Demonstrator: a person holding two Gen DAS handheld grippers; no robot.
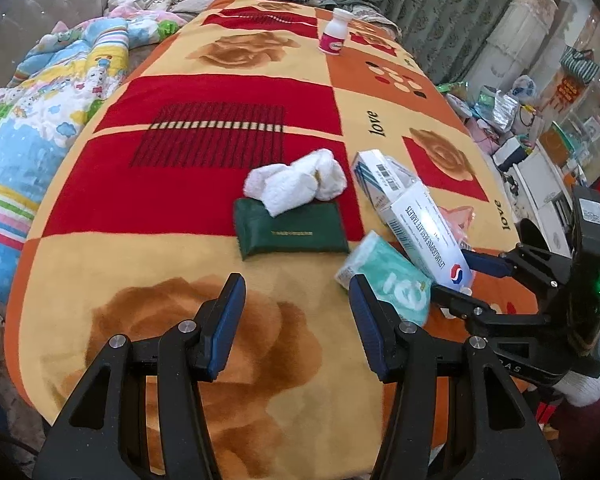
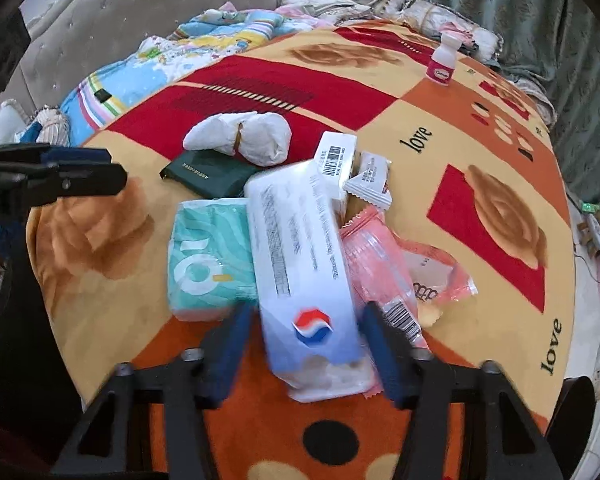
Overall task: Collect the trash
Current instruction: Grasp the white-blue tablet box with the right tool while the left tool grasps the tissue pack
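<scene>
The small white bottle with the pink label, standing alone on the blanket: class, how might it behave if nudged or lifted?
The small white bottle with the pink label stands upright on a soft patterned blanket, so a nudge would probably tip it. Its round body suggests it would then roll. It looks like rigid plastic, so a pinch would likely not crush it.

White tablet box [image 2: 300, 256] tilted atop trash pile, teal tissue pack [image 2: 208, 256] beside it

Patterned blanket [image 1: 180, 256] before grey tufted headboard [image 2: 140, 12], green curtains [image 1: 440, 0].
</scene>
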